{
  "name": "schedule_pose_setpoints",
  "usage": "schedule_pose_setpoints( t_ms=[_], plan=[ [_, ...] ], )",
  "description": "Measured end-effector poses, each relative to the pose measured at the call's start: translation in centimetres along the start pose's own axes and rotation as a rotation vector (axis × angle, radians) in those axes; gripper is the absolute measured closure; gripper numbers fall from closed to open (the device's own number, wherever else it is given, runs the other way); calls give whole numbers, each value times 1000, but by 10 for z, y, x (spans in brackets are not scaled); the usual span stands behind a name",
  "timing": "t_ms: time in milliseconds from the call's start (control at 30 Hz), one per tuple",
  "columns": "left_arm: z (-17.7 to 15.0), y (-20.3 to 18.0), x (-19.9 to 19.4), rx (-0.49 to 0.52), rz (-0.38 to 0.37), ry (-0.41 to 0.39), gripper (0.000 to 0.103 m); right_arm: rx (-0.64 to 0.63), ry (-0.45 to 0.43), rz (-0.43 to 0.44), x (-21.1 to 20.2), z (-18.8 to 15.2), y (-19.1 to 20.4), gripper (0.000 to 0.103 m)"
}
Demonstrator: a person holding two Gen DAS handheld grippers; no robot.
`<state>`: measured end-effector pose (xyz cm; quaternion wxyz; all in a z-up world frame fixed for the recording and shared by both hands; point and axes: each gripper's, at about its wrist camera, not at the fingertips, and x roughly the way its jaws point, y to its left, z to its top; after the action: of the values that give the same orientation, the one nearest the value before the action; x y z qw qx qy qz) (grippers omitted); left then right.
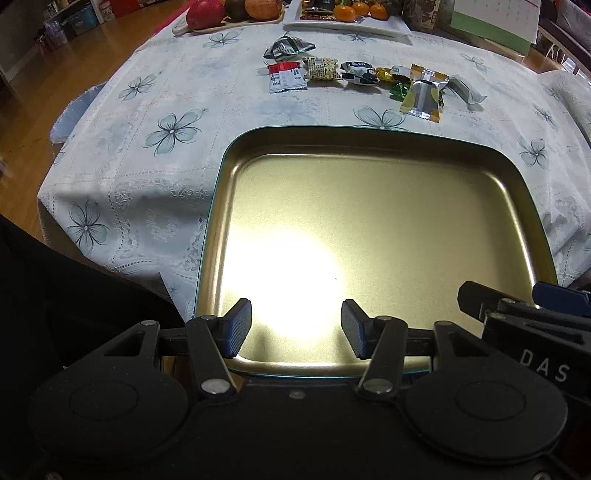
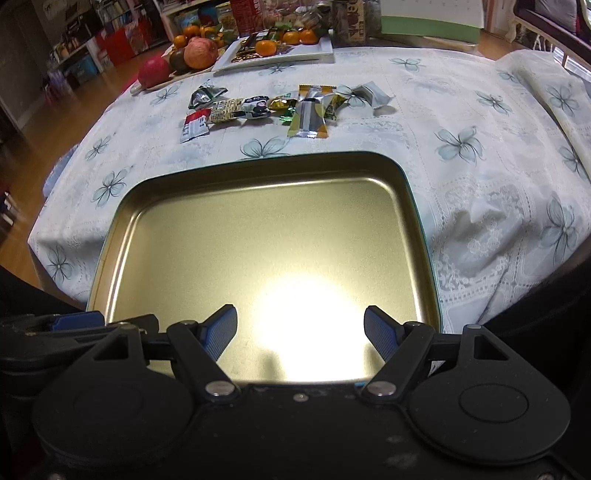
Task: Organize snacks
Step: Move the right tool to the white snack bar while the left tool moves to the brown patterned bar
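Observation:
A shallow gold metal tray (image 1: 413,147) (image 2: 258,173) lies on the flowered tablecloth with nothing in it. Beyond its far edge sits a row of several wrapped snacks: a red and white packet (image 1: 286,76) (image 2: 195,125), a dark green packet (image 1: 288,46) (image 2: 207,94), a yellow and silver packet (image 1: 424,92) (image 2: 310,110) and a white packet (image 1: 465,88) (image 2: 373,94). My left gripper (image 1: 297,328) hovers open over the tray's near edge, holding nothing. My right gripper (image 2: 301,334) is open beside it, also over the near edge.
A white platter (image 1: 369,27) (image 2: 321,51) with oranges and sweets stands at the table's far side. A board with large fruit (image 1: 207,14) (image 2: 199,53) is left of it. A green and white calendar (image 1: 491,22) stands at the far right. Wooden floor (image 1: 55,74) lies off the left edge.

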<state>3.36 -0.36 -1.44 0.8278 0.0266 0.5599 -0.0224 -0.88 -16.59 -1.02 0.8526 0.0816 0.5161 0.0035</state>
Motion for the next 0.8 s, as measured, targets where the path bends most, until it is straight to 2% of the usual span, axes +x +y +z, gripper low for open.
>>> schedule_pose_setpoints(
  t_ms=[167, 300, 567, 800],
  plan=[
    [23, 9, -4, -4, -8, 15, 44, -42, 52, -1, -1, 30, 6, 23],
    [50, 16, -5, 2, -17, 14, 44, -75, 126, -7, 5, 59, 11, 22],
    [106, 29, 5, 17, 18, -5, 44, -91, 109, -71, 16, 118, 8, 18],
    [156, 38, 26, 7, 58, -3, 44, -6, 108, -110, 40, 179, -20, 17]
  ],
)
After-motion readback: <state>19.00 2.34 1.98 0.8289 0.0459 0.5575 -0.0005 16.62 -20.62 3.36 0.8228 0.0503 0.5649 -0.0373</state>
